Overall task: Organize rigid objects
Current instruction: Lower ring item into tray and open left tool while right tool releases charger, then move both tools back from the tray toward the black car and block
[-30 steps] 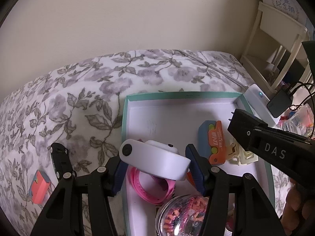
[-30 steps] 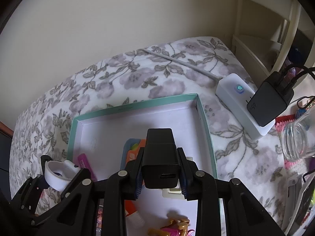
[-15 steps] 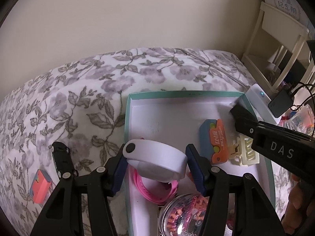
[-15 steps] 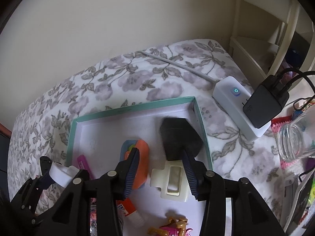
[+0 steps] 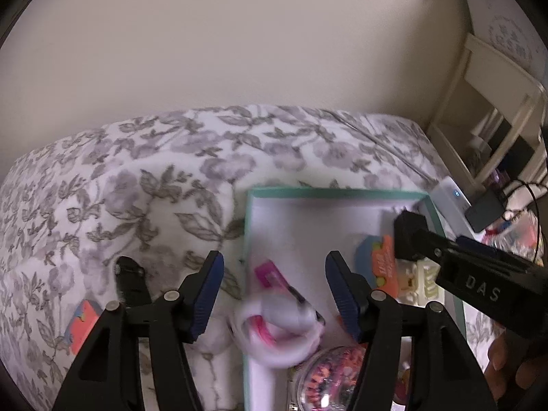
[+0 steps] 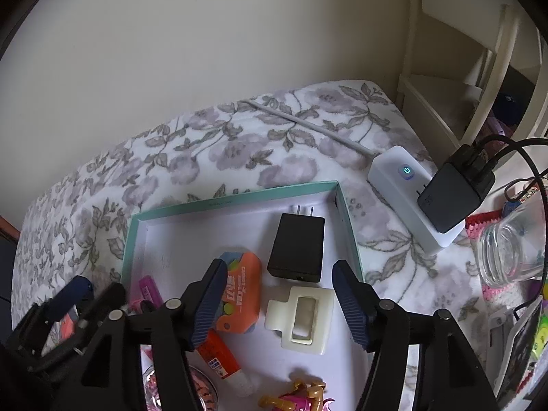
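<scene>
Both things have left the fingers since the earlier frames. Then the black charger (image 6: 296,247) was clamped in the right gripper (image 6: 278,297); it lies flat in the far right corner of the teal-rimmed tray (image 6: 349,226), prongs toward the far wall, beyond the fingertips. The right fingers have just been opening and stand apart with nothing pressed between them; the cream clip (image 6: 302,318) lies on the tray floor under the gap. Just left of the charger sits an orange and blue toy (image 6: 239,294), partly behind the left finger of that gripper.

The white ring-shaped piece (image 5: 279,325) that the left gripper (image 5: 274,294) held a moment ago shows as a blurred white shape low in the near left part of the tray, over the pink band (image 5: 270,275), free of the fingers. The left fingers have just opened a little further and stand apart, gripping nothing.

A clear ball (image 5: 325,380) with orange bits inside lies at the tray's near edge. The tray rests on a bed with a grey flowered cover (image 5: 154,178). On the cover left of the tray lie a small black toy car (image 5: 130,281) and an orange block (image 5: 82,322). A white power strip (image 6: 407,198) with a black plug sits to the tray's right.
</scene>
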### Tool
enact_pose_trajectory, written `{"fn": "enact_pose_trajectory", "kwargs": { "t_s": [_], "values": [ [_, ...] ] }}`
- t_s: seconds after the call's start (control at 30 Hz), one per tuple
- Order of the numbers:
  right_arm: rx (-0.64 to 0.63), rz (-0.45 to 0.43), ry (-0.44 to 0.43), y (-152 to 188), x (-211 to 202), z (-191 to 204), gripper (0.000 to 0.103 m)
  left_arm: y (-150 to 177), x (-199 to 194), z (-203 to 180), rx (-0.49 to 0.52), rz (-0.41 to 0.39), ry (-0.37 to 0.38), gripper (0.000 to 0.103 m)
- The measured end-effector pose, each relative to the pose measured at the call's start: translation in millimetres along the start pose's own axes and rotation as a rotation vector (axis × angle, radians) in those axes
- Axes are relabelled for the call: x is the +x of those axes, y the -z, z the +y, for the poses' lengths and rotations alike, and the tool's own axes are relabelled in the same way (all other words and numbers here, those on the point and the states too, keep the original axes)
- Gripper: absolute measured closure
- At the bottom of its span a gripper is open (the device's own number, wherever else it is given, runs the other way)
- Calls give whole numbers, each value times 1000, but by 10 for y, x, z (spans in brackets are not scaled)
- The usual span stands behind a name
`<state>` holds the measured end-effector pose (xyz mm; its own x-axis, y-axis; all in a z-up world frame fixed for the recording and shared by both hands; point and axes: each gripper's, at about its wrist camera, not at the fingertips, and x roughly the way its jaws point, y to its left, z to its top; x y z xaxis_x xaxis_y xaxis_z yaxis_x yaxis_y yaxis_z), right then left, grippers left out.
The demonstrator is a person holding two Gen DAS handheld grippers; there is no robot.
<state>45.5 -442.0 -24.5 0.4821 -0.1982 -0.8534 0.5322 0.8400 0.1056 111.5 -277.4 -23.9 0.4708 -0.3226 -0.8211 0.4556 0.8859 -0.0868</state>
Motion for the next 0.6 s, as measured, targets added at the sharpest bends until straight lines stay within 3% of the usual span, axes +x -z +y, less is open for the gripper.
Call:
{"fn": "enact_pose_trajectory", "kwargs": {
  "t_s": [0.4,0.5,0.6],
  "values": [
    [-17,-10,-10,12,23,71,24,-22,81,435,-141,32,-115,38],
    [-19,-9,-16,17,44,86,18,-9,119,540,-181,50,-125,25],
    [-29,-8,-20,21,64,114,16,0,140,602,-206,58,-142,24]
  ]
}}
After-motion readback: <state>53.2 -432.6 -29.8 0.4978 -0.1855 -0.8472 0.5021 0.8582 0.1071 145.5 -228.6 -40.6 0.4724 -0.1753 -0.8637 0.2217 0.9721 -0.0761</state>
